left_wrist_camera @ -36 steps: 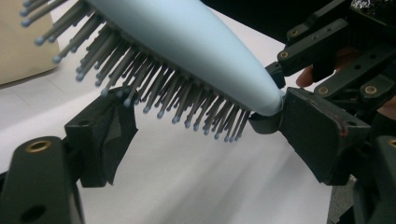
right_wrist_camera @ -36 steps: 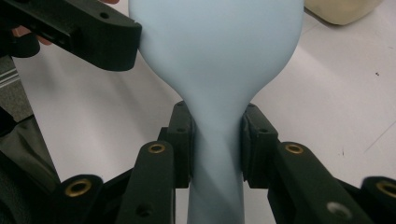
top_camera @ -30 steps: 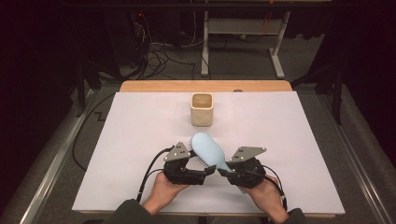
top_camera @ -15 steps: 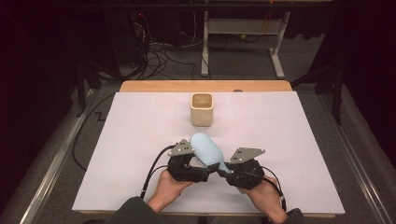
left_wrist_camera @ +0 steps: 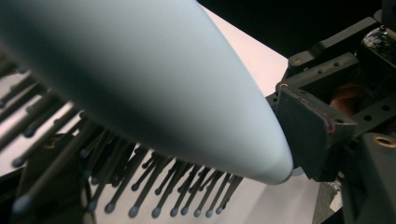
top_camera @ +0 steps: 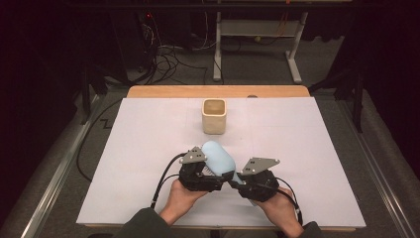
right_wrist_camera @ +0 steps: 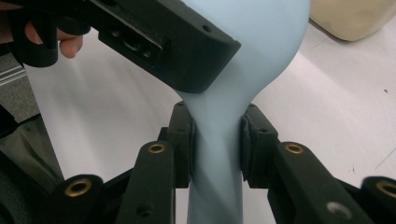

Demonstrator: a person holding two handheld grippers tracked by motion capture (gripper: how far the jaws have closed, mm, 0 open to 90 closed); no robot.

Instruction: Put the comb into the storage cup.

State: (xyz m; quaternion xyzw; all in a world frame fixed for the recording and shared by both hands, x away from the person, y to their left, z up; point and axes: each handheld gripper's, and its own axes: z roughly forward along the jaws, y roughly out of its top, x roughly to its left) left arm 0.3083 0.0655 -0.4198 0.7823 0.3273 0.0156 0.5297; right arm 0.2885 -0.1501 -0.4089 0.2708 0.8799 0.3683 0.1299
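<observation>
The light-blue hairbrush (top_camera: pixel 218 157) is lifted off the bench (top_camera: pixel 148 148) at its near middle, between both tongs, and the beige cup (top_camera: pixel 214 115) stands empty farther back, so placing the brush seems yet to come. The right tongs (right_wrist_camera: pixel 217 140) are clenched on its handle. The left tongs (top_camera: pixel 210 173) sit at the bristled head, one jaw touching it; I cannot tell their grip.

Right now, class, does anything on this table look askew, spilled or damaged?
Nothing stands out. The blue hairbrush is held off the table by both grippers, the right gripper on its handle, and the beige cup stands upright, unspilled.
</observation>
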